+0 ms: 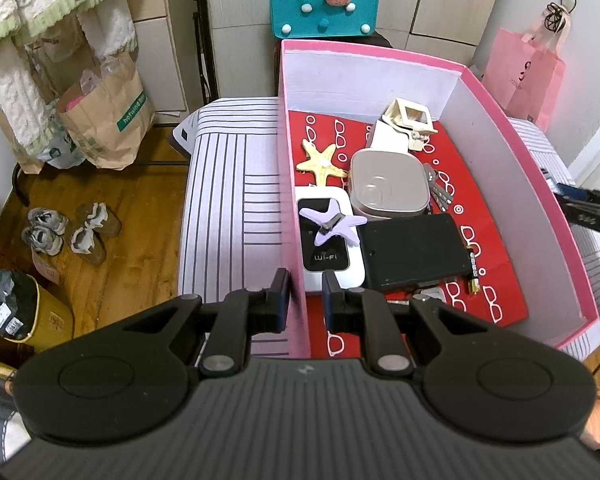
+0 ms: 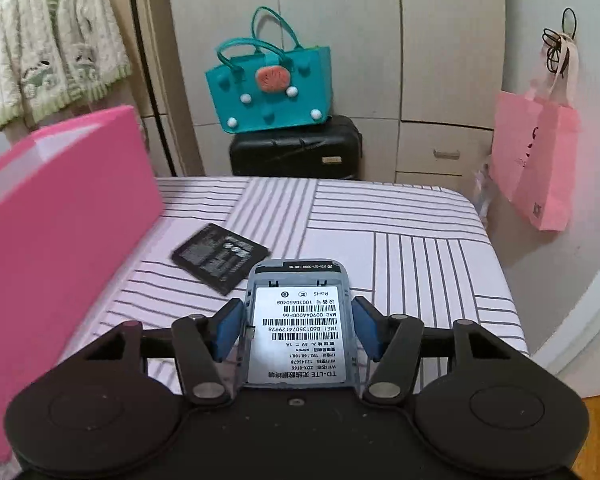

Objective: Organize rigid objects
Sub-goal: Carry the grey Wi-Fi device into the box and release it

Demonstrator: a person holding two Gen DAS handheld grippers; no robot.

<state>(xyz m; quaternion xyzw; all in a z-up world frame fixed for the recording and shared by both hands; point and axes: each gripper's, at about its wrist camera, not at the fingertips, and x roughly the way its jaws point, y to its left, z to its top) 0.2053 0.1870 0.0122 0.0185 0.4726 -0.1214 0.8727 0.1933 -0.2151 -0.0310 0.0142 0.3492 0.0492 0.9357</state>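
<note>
A pink box [image 1: 512, 128] with a red patterned floor stands on the striped bed. Inside lie a white Wi-Fi router [image 1: 327, 258], a purple star clip [image 1: 332, 225], a yellow starfish [image 1: 321, 159], a beige case [image 1: 388, 188], a black flat device [image 1: 414, 251], keys [image 1: 440, 192] and a battery [image 1: 474, 270]. My left gripper [image 1: 306, 296] straddles the box's left wall, its jaws a small gap apart, holding nothing. My right gripper [image 2: 298, 330] is shut on a grey open-backed router [image 2: 298, 320] above the bed. A black battery pack [image 2: 220, 258] lies on the bed beside the pink box [image 2: 60, 216].
A teal bag [image 2: 270, 88] sits on a black suitcase [image 2: 296, 148] beyond the bed. A pink paper bag [image 2: 534, 160] hangs at the right. Paper bags [image 1: 104, 120], shoes [image 1: 70, 232] and a yellow bin [image 1: 40, 312] stand on the wooden floor at the left.
</note>
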